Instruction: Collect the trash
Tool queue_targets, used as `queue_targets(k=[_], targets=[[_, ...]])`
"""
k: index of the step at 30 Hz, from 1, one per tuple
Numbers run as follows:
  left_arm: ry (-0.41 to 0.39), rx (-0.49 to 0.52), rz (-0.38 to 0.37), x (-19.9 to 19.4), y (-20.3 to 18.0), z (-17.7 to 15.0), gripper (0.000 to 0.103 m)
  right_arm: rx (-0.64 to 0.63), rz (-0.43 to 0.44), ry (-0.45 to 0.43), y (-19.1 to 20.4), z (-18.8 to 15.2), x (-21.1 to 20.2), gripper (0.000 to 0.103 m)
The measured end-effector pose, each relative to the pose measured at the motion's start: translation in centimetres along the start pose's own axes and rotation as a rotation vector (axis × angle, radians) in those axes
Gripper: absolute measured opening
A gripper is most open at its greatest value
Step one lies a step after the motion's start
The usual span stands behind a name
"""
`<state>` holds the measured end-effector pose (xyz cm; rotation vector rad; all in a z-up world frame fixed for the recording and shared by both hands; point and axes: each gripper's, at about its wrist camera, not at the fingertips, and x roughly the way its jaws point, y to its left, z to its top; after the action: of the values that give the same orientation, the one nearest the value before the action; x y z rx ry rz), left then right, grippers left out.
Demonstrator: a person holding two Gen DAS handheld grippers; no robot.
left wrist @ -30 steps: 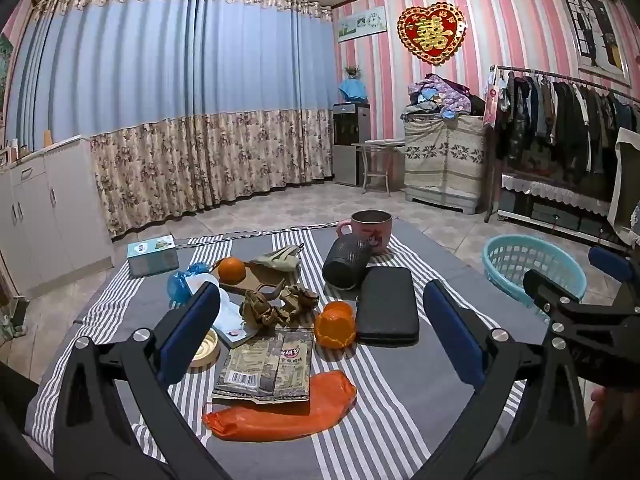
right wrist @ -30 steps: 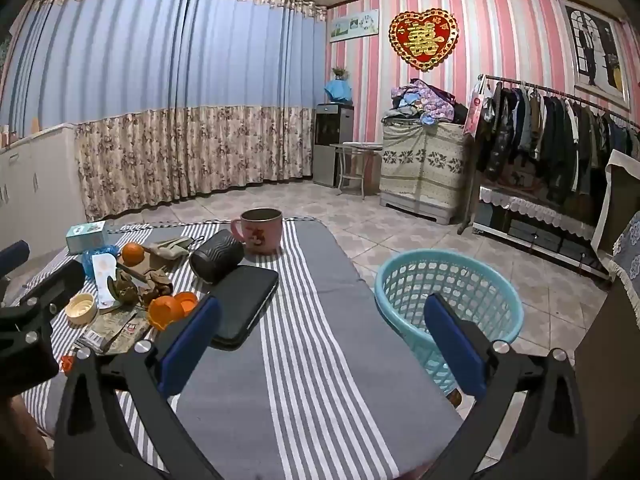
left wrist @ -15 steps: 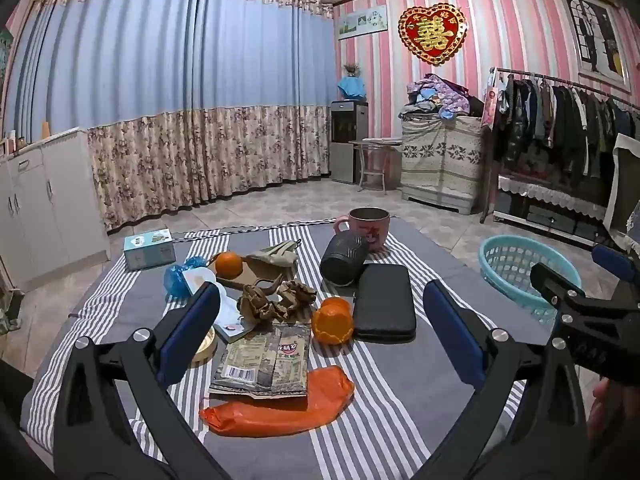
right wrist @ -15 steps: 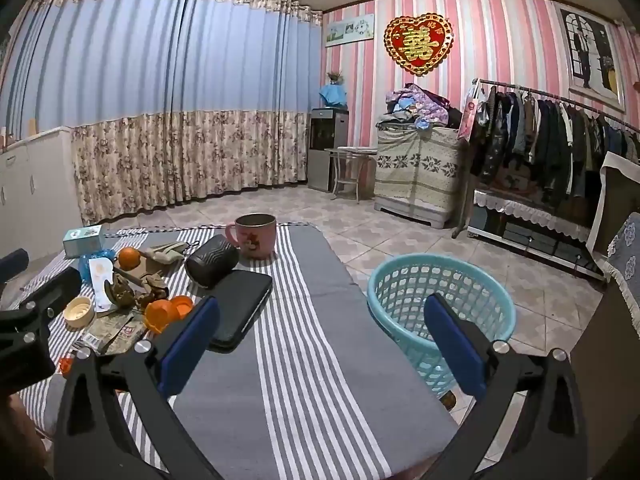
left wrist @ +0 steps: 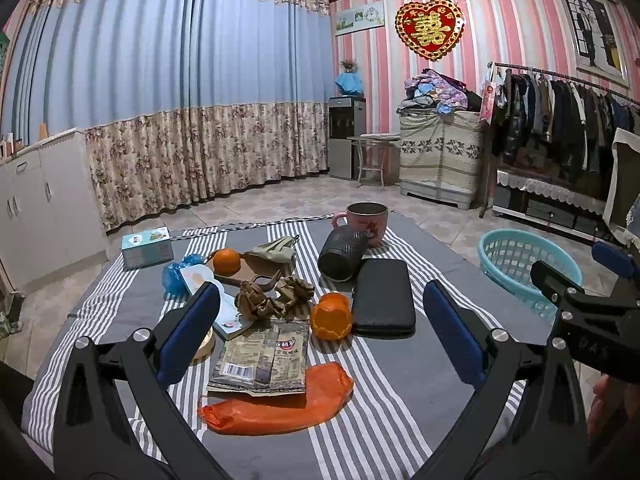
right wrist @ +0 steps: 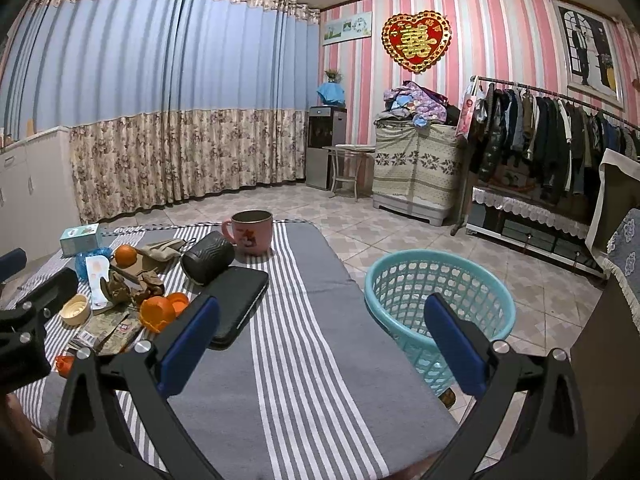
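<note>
Even, dim indoor light fills both fisheye views; walls and curtains (left wrist: 180,92) bow at the edges, corners vignette black, shadows stay soft, focus sharp throughout.

1. The small cream bowl (left wrist: 205,345) sits mostly hidden behind the left gripper's (left wrist: 320,336) left finger (left wrist: 188,336).
2. The snack packet (left wrist: 262,358) covers part of the orange plastic bag (left wrist: 280,404).
3. The packet's print is too small to read.
4. The turquoise laundry basket's (left wrist: 516,264) near side is blocked by the right gripper (left wrist: 576,300).
</note>
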<state>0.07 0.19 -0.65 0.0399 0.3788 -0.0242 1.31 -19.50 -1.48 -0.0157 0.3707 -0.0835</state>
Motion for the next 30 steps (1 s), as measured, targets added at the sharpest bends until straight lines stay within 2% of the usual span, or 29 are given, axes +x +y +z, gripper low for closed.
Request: queue_targets(k=[30], targets=[[-0.015, -0.007, 0.004, -0.80, 0.68, 0.18, 0.098, -0.010, -0.014, -0.004, 0.15, 0.06, -0.16, 0.099]])
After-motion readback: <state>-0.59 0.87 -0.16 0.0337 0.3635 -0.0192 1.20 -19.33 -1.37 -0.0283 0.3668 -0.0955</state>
